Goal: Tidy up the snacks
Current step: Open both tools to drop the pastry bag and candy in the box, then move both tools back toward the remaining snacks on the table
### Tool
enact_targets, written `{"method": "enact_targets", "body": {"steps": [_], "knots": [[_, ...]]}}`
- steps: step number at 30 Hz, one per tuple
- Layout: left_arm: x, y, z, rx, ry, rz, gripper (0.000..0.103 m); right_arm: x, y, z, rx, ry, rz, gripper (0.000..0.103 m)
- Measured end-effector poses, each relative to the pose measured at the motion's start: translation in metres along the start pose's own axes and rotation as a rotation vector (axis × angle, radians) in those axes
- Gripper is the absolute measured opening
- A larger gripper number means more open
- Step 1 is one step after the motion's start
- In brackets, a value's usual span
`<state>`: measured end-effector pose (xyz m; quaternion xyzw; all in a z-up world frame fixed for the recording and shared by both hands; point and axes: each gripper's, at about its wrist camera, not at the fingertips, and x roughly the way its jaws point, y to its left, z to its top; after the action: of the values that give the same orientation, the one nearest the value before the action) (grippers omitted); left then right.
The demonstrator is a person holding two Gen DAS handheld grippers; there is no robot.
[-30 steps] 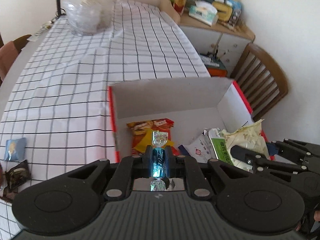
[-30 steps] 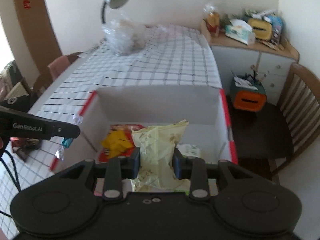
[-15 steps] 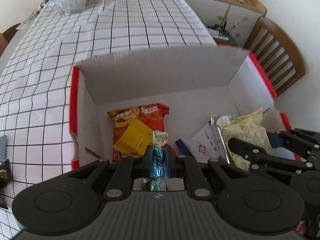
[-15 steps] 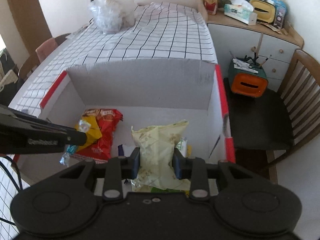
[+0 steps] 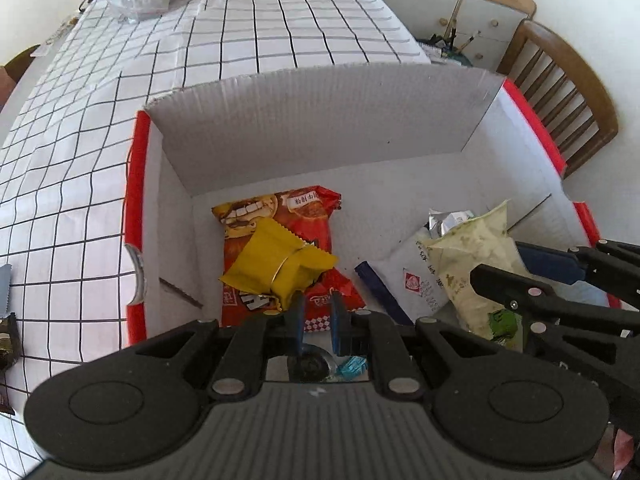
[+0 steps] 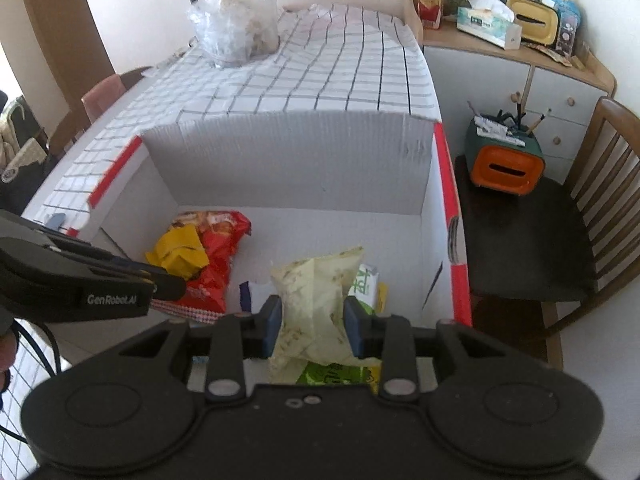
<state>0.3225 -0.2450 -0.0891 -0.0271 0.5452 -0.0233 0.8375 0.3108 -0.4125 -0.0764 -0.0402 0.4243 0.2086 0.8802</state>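
A white cardboard box with red rims (image 5: pixel 134 200) (image 6: pixel 450 200) sits on the checked tablecloth. Inside lie a red snack bag (image 5: pixel 304 216) (image 6: pixel 218 248), a yellow packet (image 5: pixel 276 264) (image 6: pixel 180 250) on it and a white packet (image 5: pixel 416 276). My left gripper (image 5: pixel 316 318) is open over the box's near left; the blue wrapped candy (image 5: pixel 352 366) lies below its jaws. My right gripper (image 6: pixel 314 322) is shut on a pale green snack bag (image 6: pixel 316 296) (image 5: pixel 476 264) over the box's right side.
Small dark and blue packets (image 5: pixel 6 320) lie on the cloth left of the box. A clear plastic bag (image 6: pixel 236 28) stands at the table's far end. A wooden chair (image 6: pixel 580 216) and a cabinet with clutter (image 6: pixel 520 52) stand to the right.
My left gripper moved forward over the box, opened and let the blue candy drop. My right gripper moved over the box with the pale green bag still held.
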Motion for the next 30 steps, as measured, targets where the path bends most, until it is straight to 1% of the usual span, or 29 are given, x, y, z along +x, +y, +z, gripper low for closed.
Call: {"method": "enact_targets", "body": {"steps": [4, 9, 14, 17, 25, 26, 27, 29, 30], "knots": [[-0.015, 0.003, -0.003, -0.011, -0.037, -0.010, 0.015, -0.014, 0.002, 0.002, 0.000, -0.034, 0.022, 0.032], [-0.037, 0.011, -0.008, -0.032, -0.089, -0.024, 0.024, -0.038, 0.012, 0.004, -0.020, -0.093, 0.037, 0.033], [-0.062, 0.017, -0.016, -0.032, -0.148, -0.032, 0.025, -0.060, 0.026, 0.005, -0.040, -0.143, 0.050, 0.033], [-0.078, 0.023, -0.021, -0.040, -0.189, -0.030, 0.030, -0.070, 0.034, 0.005, -0.041, -0.160, 0.051, 0.033], [-0.119, 0.049, -0.039, -0.055, -0.289, -0.033, 0.031, -0.091, 0.061, 0.006, -0.046, -0.202, 0.069, 0.034], [-0.125, 0.053, -0.042, -0.058, -0.304, -0.035, 0.035, -0.093, 0.064, 0.006, -0.045, -0.206, 0.071, 0.034], [-0.131, 0.058, -0.045, -0.063, -0.320, -0.035, 0.043, -0.095, 0.068, 0.007, -0.046, -0.212, 0.072, 0.034], [-0.141, 0.066, -0.050, -0.070, -0.351, -0.037, 0.051, -0.098, 0.076, 0.006, -0.044, -0.221, 0.079, 0.034], [-0.145, 0.071, -0.053, -0.071, -0.365, -0.040, 0.053, -0.099, 0.081, 0.006, -0.045, -0.224, 0.083, 0.035]]}}
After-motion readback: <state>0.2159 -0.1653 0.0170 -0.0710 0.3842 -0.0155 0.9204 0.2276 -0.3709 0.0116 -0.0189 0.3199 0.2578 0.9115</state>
